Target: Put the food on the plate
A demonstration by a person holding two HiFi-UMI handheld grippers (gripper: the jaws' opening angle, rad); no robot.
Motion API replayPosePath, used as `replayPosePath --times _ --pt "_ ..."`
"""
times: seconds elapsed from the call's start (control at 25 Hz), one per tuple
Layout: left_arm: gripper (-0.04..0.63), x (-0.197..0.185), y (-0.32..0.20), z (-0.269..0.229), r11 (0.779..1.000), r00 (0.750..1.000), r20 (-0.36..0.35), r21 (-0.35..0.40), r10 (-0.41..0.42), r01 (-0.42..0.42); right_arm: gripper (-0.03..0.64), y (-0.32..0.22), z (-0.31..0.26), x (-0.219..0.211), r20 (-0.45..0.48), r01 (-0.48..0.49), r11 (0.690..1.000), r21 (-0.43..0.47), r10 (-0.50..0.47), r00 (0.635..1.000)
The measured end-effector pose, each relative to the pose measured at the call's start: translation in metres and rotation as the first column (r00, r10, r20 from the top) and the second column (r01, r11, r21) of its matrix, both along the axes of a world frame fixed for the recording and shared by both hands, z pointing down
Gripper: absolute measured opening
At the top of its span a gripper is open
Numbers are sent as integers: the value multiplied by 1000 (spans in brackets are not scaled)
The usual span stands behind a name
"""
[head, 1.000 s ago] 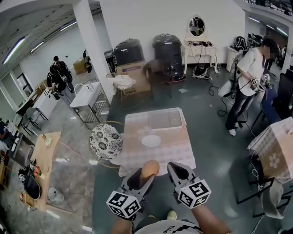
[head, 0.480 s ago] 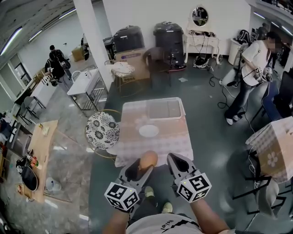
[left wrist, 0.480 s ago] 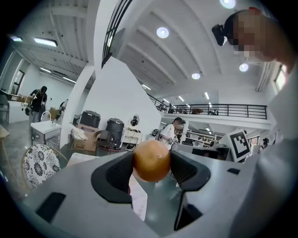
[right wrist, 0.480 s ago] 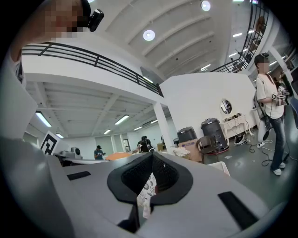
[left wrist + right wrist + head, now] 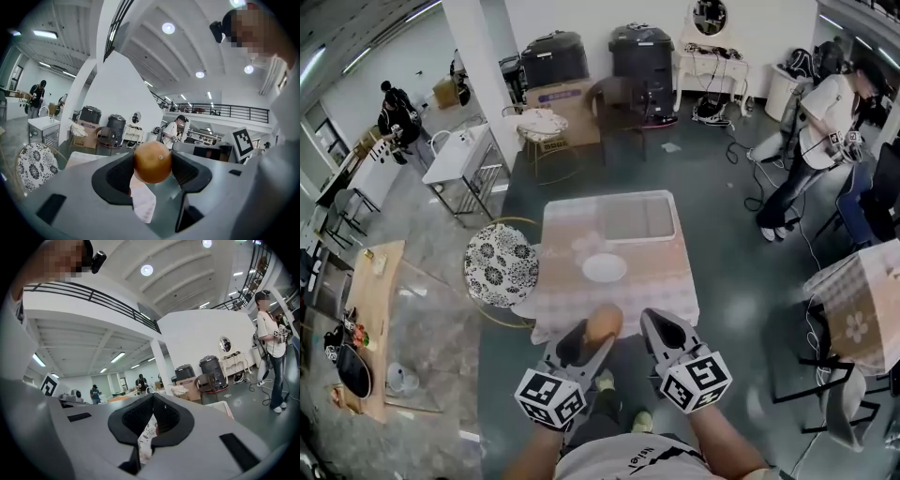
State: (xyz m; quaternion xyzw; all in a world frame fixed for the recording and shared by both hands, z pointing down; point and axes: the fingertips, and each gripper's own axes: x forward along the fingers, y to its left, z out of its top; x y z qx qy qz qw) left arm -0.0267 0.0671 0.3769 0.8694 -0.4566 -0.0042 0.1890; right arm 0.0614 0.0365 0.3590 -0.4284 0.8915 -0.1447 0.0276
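An orange round fruit (image 5: 604, 322) is held in my left gripper (image 5: 598, 328), just short of the table's near edge. In the left gripper view the fruit (image 5: 152, 162) is clamped between the two dark pads of that gripper (image 5: 152, 168). A white plate (image 5: 605, 268) lies empty on the checked tablecloth of the table (image 5: 652, 291), ahead of the fruit. My right gripper (image 5: 661, 330) hovers beside the left one, shut with nothing in it; its pads (image 5: 140, 420) meet at the tips in the right gripper view.
A grey tray (image 5: 637, 217) lies at the table's far end. A floral round chair (image 5: 499, 264) stands at the table's left. A person (image 5: 811, 150) stands at the right, more tables and chairs around, a checked table (image 5: 861, 305) at far right.
The view has advanced toward the table, which now appears closer and larger. The fruit stays held in the left gripper; both grippers keep their pose.
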Motion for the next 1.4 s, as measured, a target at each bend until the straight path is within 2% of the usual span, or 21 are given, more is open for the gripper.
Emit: replayPosePath --times 0.24,0.56,0.92,1.4 --pt "252 -27 -66 15 1000 1000 1 -18 23 -23 12 -66 10 -32 -27 -20 1000 -22 20 999" --pt "252 -51 -138 42 995 994 56 -37 96 -94 12 -134 20 -65 -61 -64 997 -35 62 996" --pt "252 -45 -188 90 988 987 88 -85 134 -127 12 -176 57 -57 -82 -124 990 -66 118 990" --pt "252 -28 -239 177 974 980 130 -189 150 -124 12 -231 136 -52 -108 -82 990 -115 69 992"
